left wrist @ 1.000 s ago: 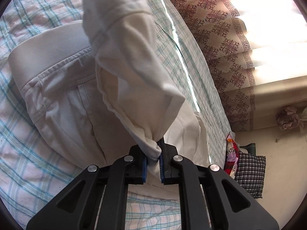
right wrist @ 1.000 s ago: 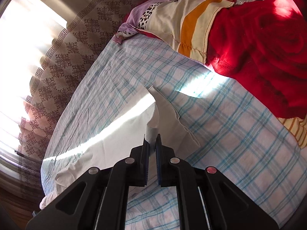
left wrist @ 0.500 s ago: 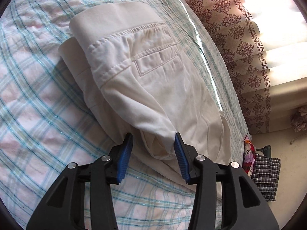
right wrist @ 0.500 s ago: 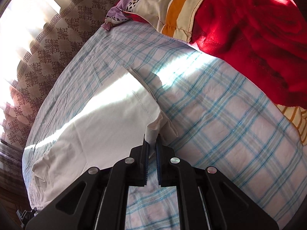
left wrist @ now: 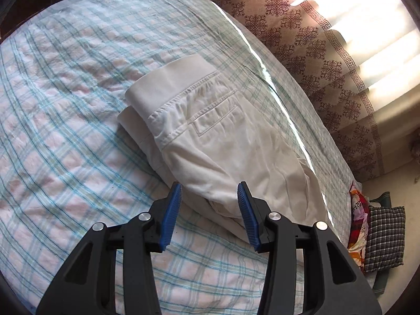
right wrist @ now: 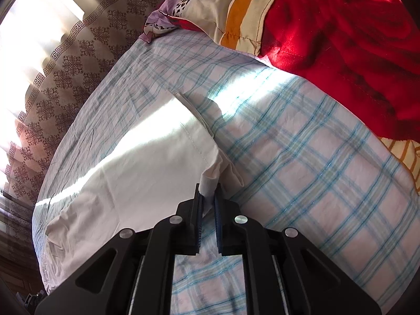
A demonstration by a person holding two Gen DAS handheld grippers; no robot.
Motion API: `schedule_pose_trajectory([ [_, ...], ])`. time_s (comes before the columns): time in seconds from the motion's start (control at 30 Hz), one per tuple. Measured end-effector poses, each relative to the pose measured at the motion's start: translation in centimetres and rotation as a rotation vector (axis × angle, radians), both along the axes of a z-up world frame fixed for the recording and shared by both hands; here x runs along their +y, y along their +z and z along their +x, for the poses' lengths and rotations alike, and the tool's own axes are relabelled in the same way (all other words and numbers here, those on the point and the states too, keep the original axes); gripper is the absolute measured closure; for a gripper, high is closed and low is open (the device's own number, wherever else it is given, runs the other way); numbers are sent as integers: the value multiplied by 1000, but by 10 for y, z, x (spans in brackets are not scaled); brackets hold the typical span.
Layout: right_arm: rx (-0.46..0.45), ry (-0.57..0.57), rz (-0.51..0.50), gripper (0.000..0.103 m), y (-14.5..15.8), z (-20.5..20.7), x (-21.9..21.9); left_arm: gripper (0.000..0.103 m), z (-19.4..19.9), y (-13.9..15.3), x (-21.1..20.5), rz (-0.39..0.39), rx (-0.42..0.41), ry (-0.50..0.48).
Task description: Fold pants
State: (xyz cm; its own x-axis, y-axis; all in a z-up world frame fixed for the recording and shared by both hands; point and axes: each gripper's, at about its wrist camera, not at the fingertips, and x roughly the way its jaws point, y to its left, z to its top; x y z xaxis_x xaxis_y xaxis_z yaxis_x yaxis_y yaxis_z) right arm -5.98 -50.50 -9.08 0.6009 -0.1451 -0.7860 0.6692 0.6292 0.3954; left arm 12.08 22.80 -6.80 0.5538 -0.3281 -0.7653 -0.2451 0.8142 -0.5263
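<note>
the pants [left wrist: 210, 141] are the landmark here: white, folded into a stack on the plaid sheet [left wrist: 65, 136], waistband end up and back pocket facing the camera in the left wrist view. left of the pants the sheet runs bare out to the dark frame edge. just below the pants' near folded edge sits the left gripper [left wrist: 208, 199], its 2 blue pads [left wrist: 170, 212] spread wide; the jaws have just been opening, and the cloth that shows between them lies on the sheet, clear of both pads. right of the pants a bright sun stripe runs along the bed edge, then the brown patterned curtain [left wrist: 315, 52], and lower right of the pants a checked cushion [left wrist: 384, 239] lies on the floor.

in the right wrist view the curtain [right wrist: 65, 65] hangs left of the pants [right wrist: 136, 173], which lie flat and sunlit on the sheet [right wrist: 302, 170]. at the pants' near right corner the right gripper [right wrist: 208, 199] has its jaws pressed almost together, pinching a small fold of the white cloth that stands up between the pads. right of the pants the sheet carries on, and up beyond it lie a striped pillow [right wrist: 236, 8] and a red blanket [right wrist: 354, 39].
</note>
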Motion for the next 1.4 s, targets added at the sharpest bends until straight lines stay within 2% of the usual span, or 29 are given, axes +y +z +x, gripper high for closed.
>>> schedule_pose_trajectory([
  [0.1,7,1,-16,96,0,2,2,57,11,18,-34,74,-63,-102],
  [0.17,9,3,-20,96,1,2,2,54,23,18,-57,119,-80,-164],
  [0.33,21,12,-52,95,4,5,5,53,40,-12,-82,164,9,-245],
  [0.5,28,16,-95,93,10,6,8,53,26,-37,-86,253,69,-283],
  [0.57,37,9,-132,88,16,5,10,53,21,-50,-85,303,110,-291],
  [0.7,51,-15,-203,82,27,1,9,52,13,-56,-91,371,90,-319],
  [0.83,67,-41,-257,81,36,-8,8,48,14,-43,-98,326,82,-306],
  [0.9,76,-36,-315,81,42,-9,13,48,14,-32,-109,336,49,-320],
  [1.07,77,100,-375,81,43,6,37,48,21,-15,-147,330,-17,-406],
  [1.17,124,173,-369,81,25,23,48,47,28,-20,-162,310,-20,-425],
  [1.27,185,196,-333,81,4,27,47,47,36,-39,-161,325,39,-395],
  [1.3,189,197,-329,81,2,26,47,47,39,-48,-158,328,74,-376],
  [1.4,211,206,-349,80,4,29,52,46,39,-52,-153,308,65,-375],
])
